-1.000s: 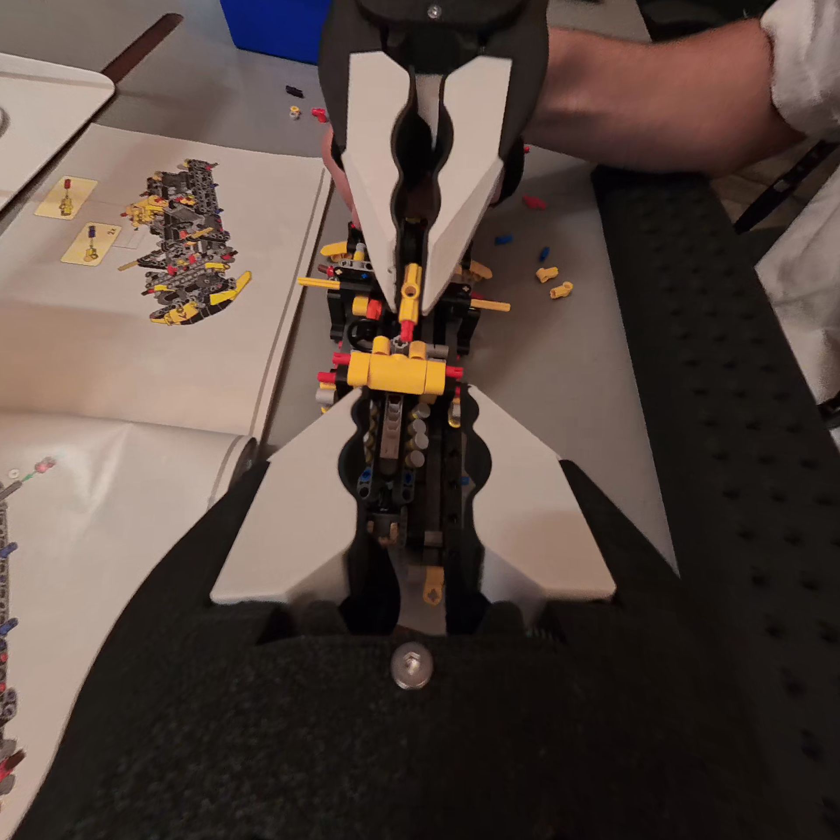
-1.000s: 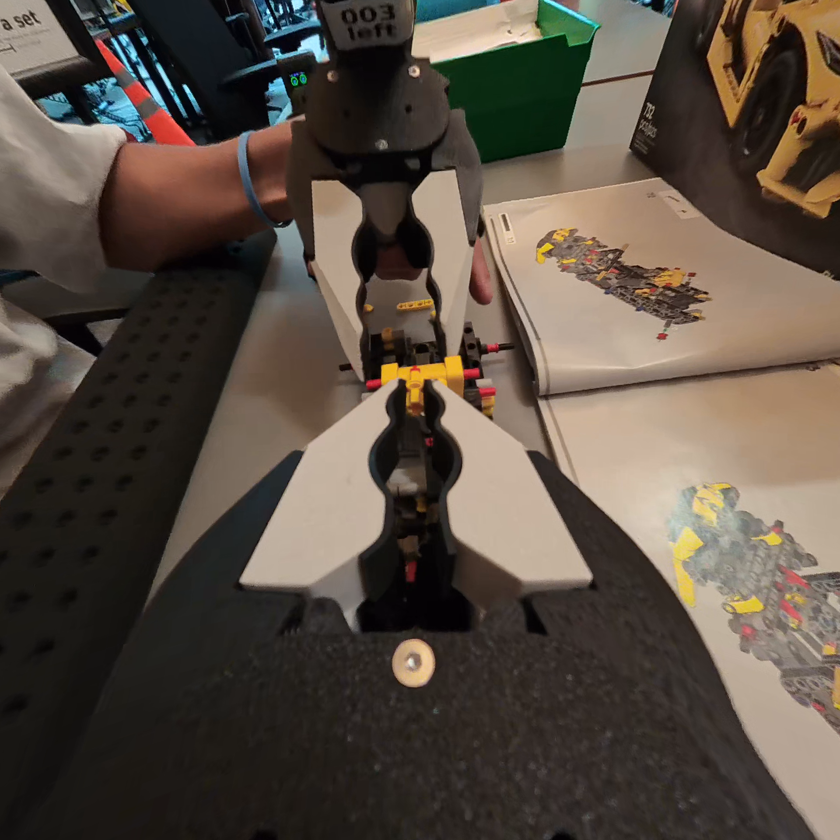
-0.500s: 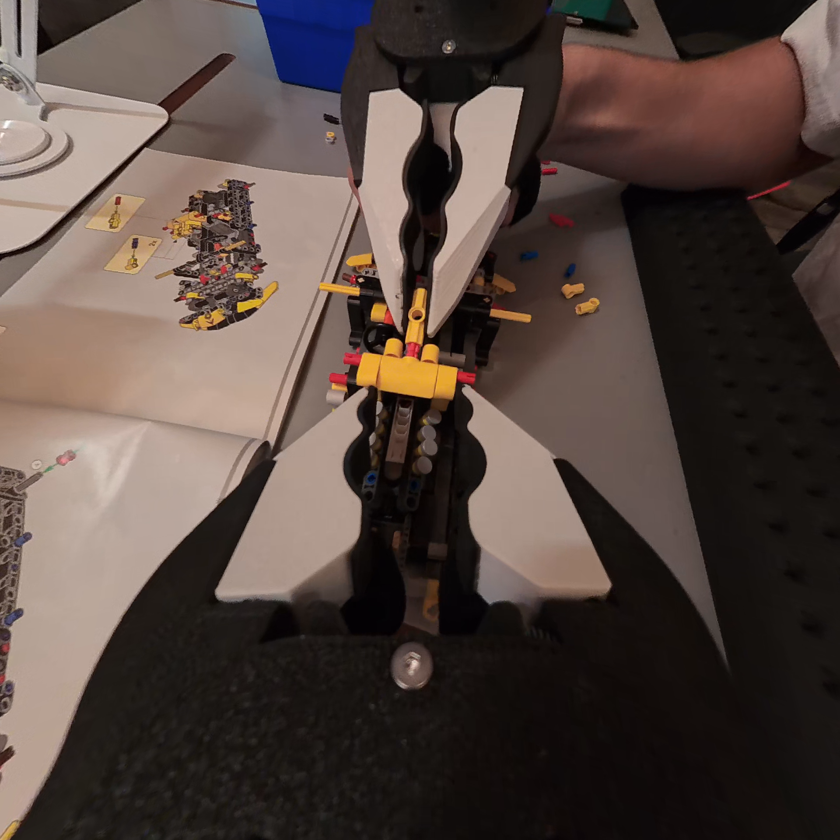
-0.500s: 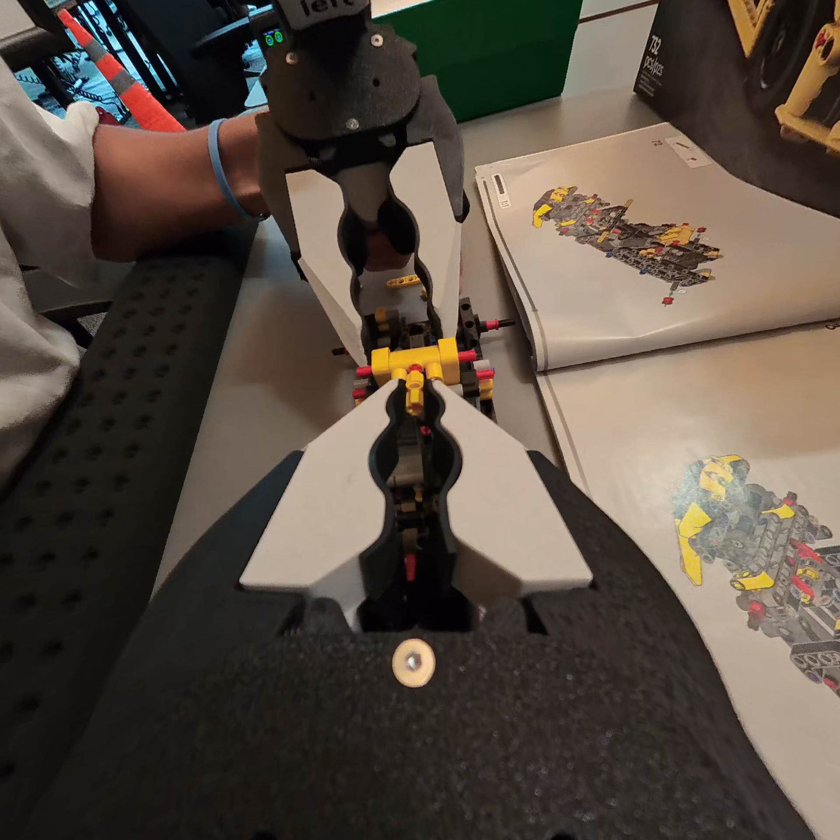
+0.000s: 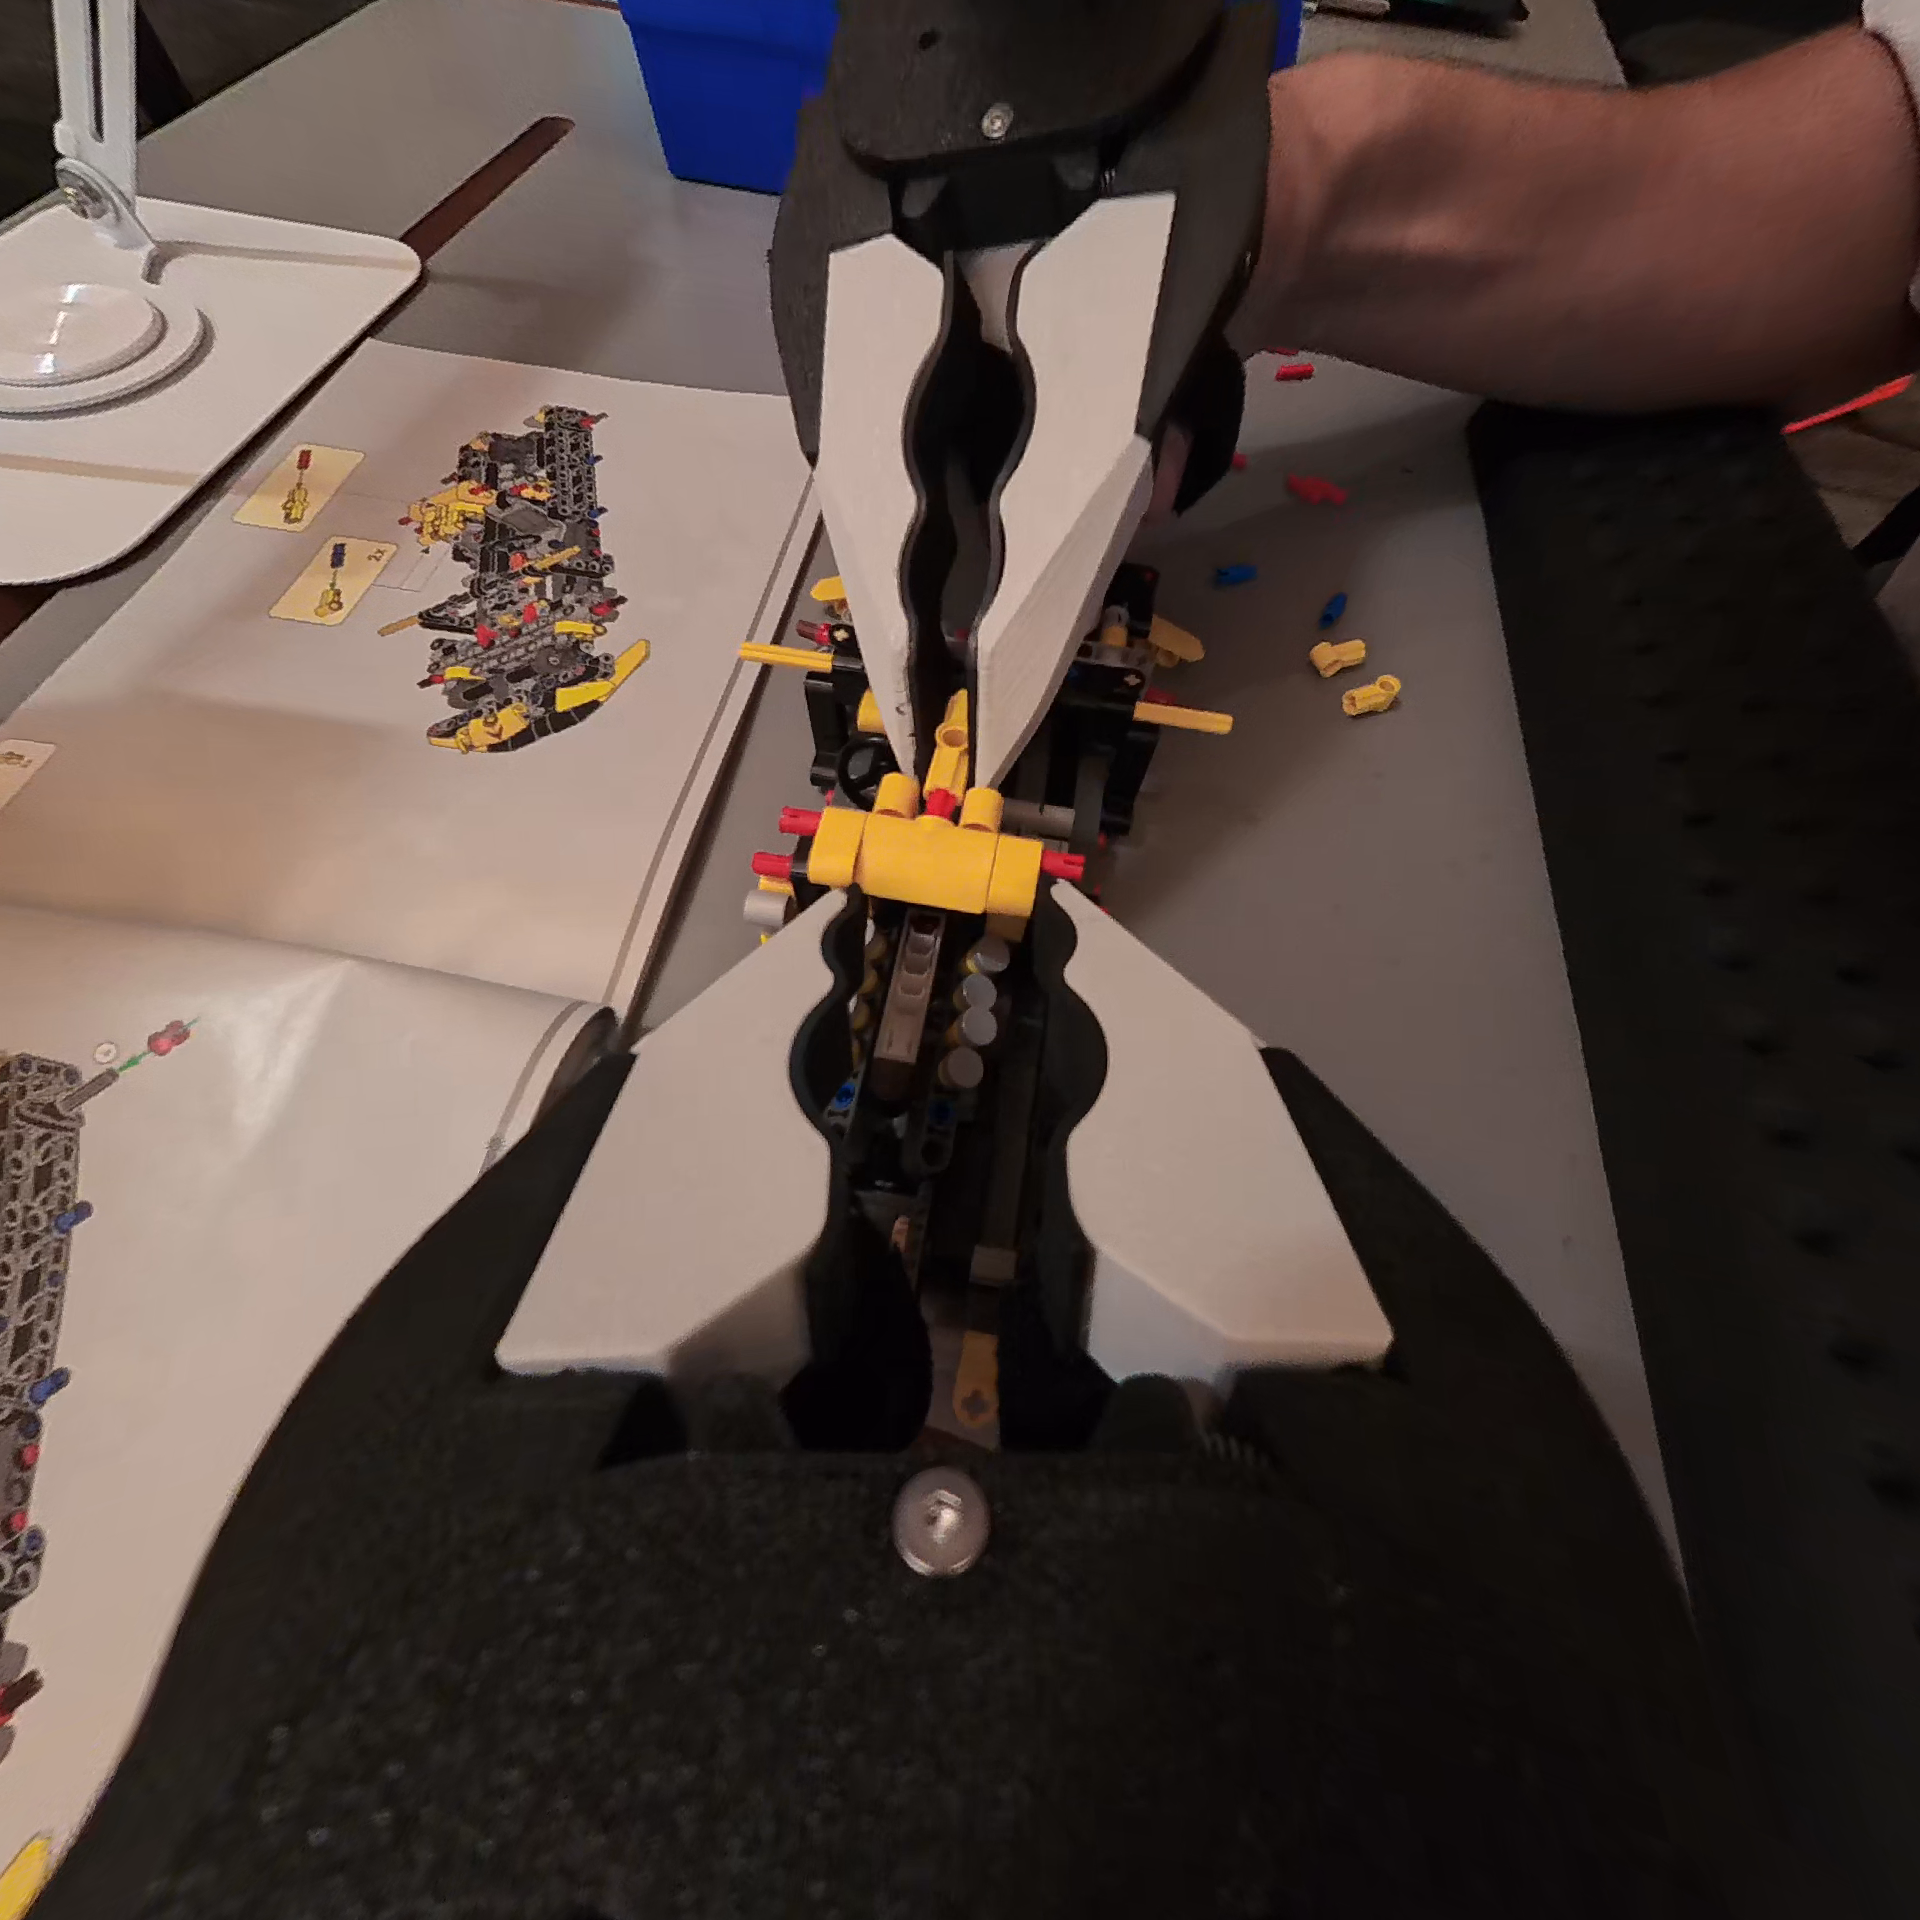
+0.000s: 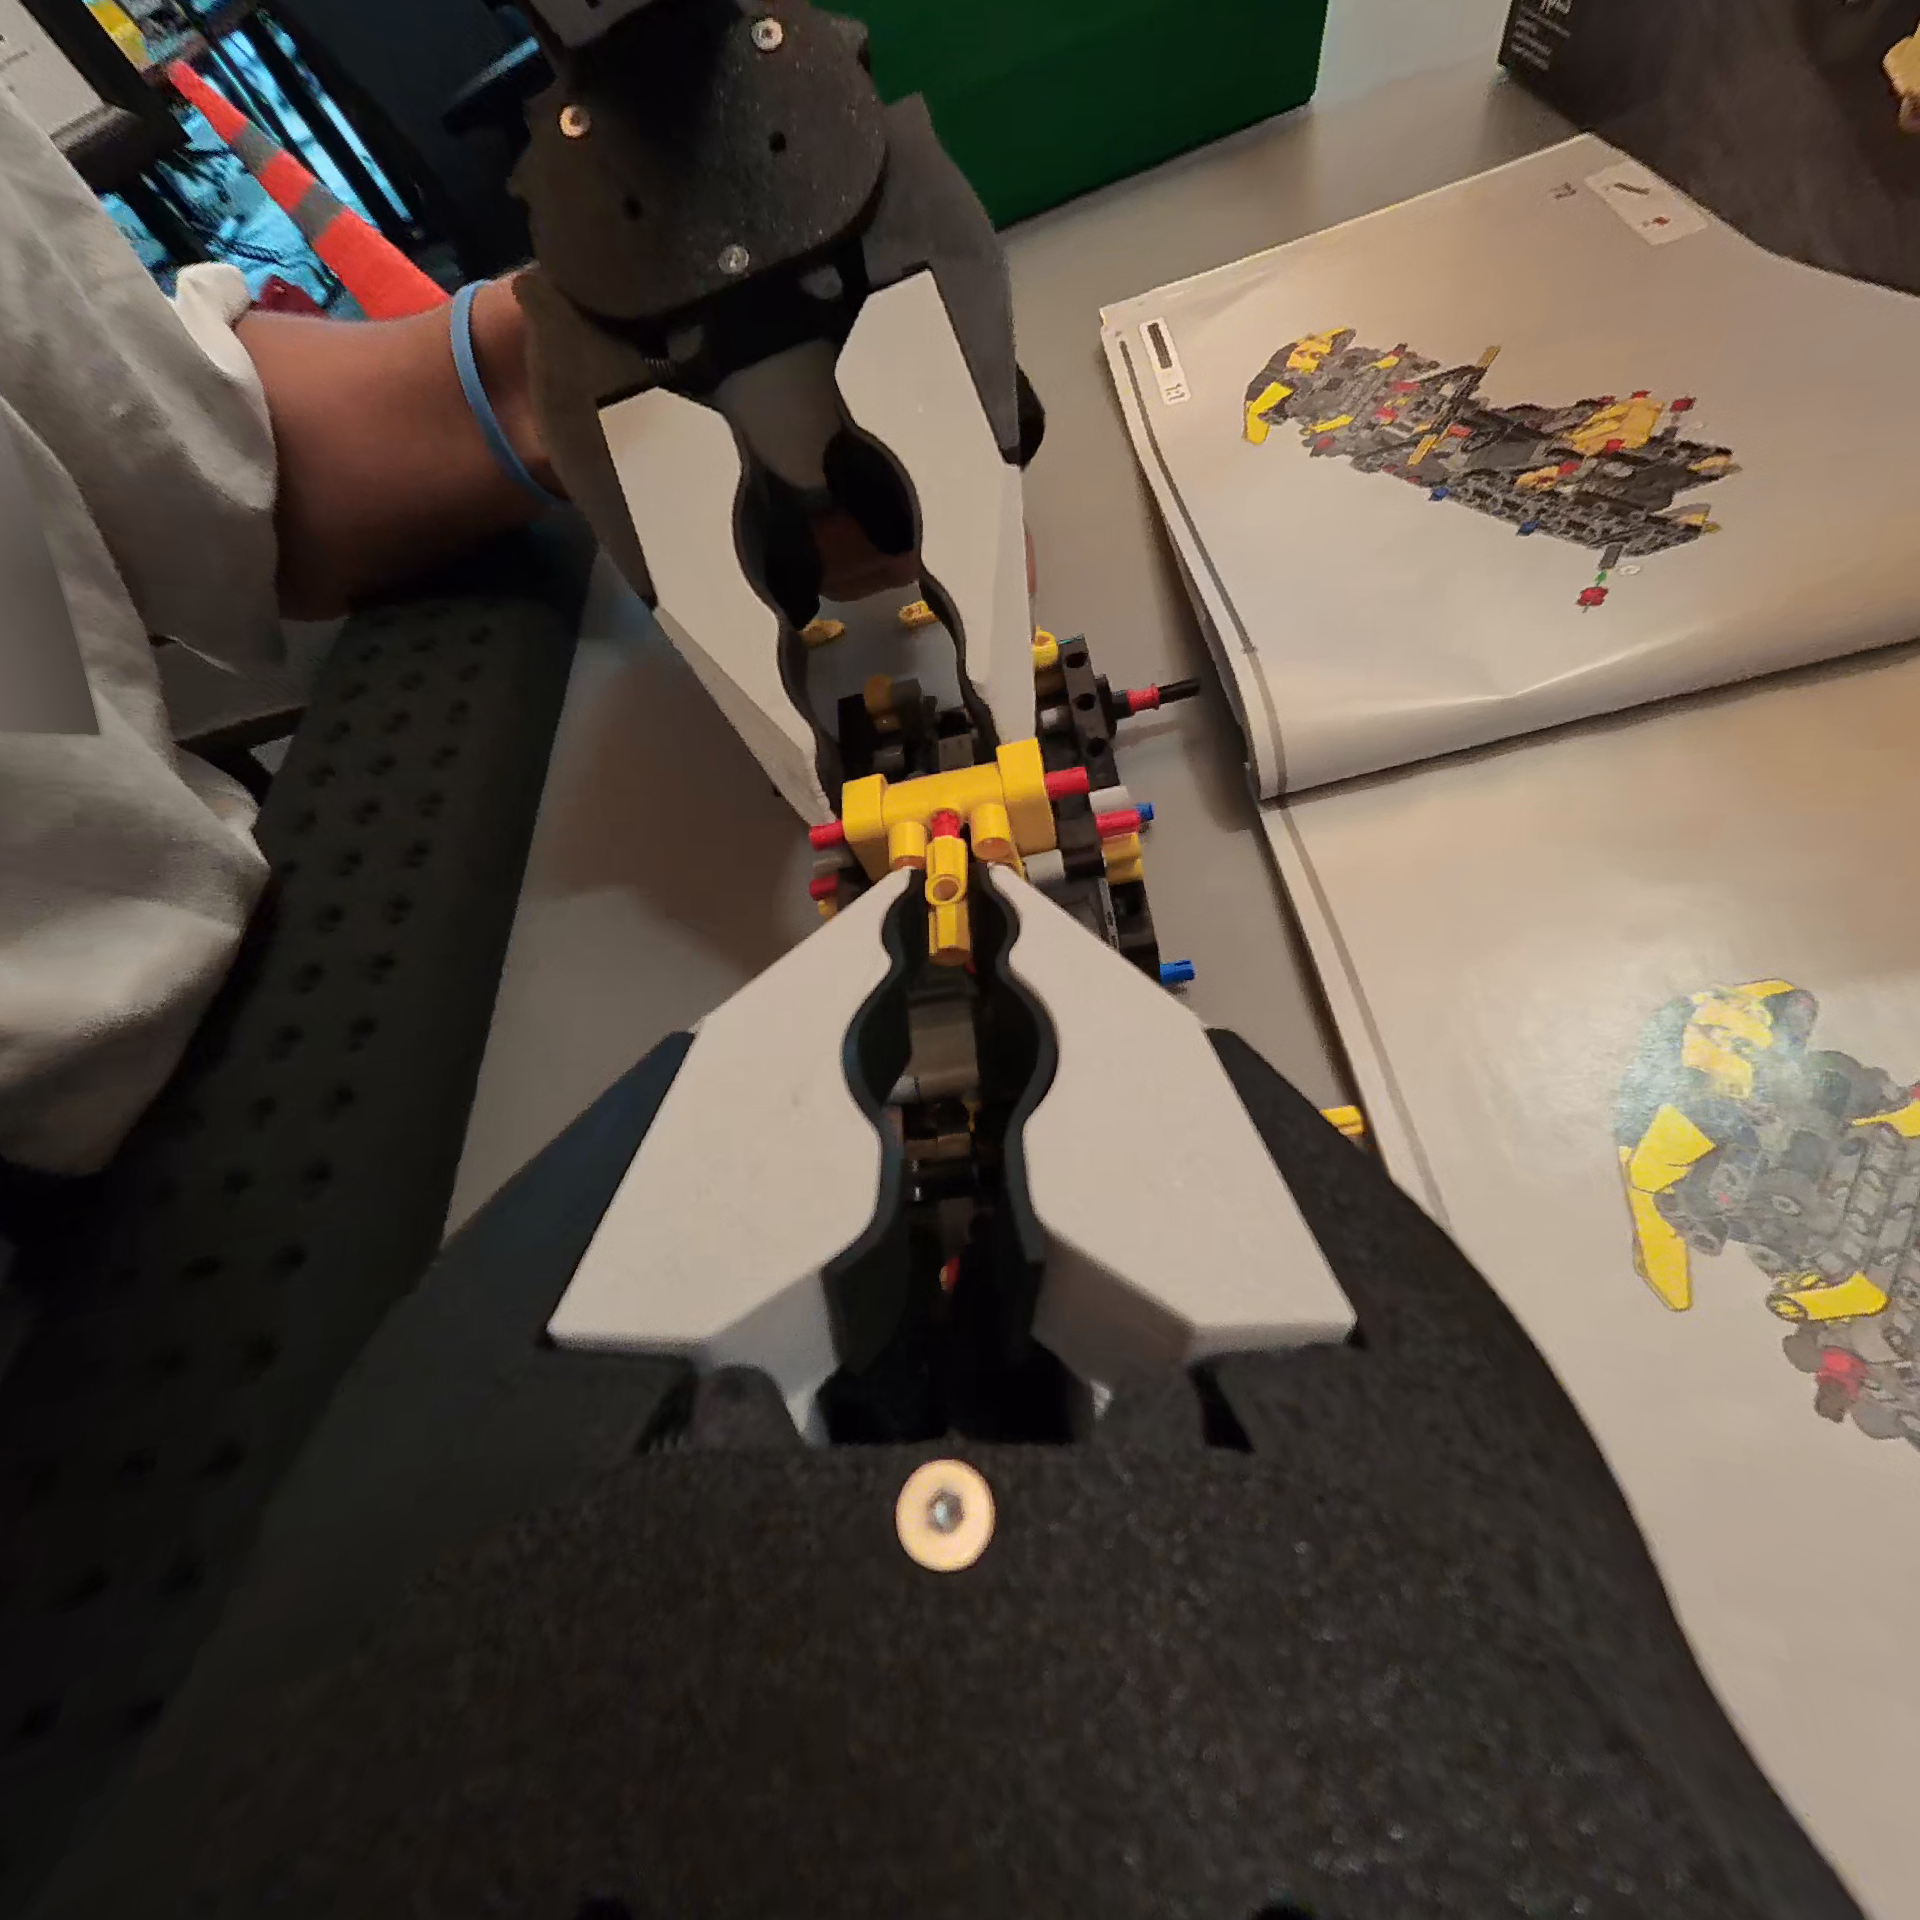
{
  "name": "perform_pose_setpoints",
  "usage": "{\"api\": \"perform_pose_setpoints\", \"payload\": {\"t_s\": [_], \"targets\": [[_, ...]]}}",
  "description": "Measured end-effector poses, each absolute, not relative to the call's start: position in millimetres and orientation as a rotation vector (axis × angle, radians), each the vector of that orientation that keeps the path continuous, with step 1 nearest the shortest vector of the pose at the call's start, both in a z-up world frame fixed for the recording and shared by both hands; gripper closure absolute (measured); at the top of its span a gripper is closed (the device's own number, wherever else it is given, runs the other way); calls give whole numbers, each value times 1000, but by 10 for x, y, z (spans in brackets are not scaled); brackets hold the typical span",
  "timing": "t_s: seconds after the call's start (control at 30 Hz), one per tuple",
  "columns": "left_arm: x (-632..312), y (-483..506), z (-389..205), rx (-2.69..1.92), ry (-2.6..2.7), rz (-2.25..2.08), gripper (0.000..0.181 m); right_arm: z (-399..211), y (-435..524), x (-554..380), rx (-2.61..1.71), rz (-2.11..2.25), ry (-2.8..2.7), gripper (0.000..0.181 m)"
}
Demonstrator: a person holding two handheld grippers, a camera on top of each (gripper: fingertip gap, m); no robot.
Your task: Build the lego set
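Note:
The black and yellow lego model [image 5: 1091,727] stands on the grey table. My left gripper [image 5: 940,899] is shut on the model's sides just behind its yellow crossbar [image 5: 925,857]. My right gripper [image 6: 948,883] is shut on a small yellow connector [image 6: 945,904] with a red pin, which touches the middle of the crossbar [image 6: 940,795]. The right gripper [image 5: 948,767] comes in from the far side in the left wrist view. The left gripper [image 6: 914,758] faces me in the right wrist view, straddling the model [image 6: 1081,717].
An open instruction booklet [image 5: 364,727] lies beside the model and also shows in the right wrist view [image 6: 1507,644]. Loose small pieces [image 5: 1351,675] lie on the table. A black perforated pad [image 5: 1714,935], a blue bin [image 5: 727,94], a green bin [image 6: 1091,83] and a white lamp base [image 5: 104,343] surround the work area. My two grippers' fingertips are within a few centimetres of each other.
The right gripper has brought the yellow connector down until its red pin meets the crossbar. Both cameras have tilted a little. The left gripper keeps its hold on the model.

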State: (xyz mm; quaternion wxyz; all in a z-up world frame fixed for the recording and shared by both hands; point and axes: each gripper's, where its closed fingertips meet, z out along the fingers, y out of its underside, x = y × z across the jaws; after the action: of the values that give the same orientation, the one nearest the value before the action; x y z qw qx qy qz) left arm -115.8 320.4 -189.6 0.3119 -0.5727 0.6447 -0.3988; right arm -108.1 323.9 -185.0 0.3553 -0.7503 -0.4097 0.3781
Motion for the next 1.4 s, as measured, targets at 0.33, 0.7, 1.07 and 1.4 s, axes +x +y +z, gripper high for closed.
{"api": "perform_pose_setpoints", "payload": {"t_s": [0.33,0.7,1.07,1.4], "targets": [[-1147,3183,-1901,-1504,1712,-1033,150,-1841,3217,-1069,-1910,934,-1097,174],[-1135,3178,-1901,-1502,1711,-1033,149,-1863,3152,-932,-1869,792,-1166,173],[-1118,3162,-1900,-1493,1705,-1042,151,-1902,3180,-909,-1895,787,-1168,175],[-1106,3121,-1909,-1496,1726,-1043,152,-1710,3173,-962,-1852,881,-1097,175]]}}
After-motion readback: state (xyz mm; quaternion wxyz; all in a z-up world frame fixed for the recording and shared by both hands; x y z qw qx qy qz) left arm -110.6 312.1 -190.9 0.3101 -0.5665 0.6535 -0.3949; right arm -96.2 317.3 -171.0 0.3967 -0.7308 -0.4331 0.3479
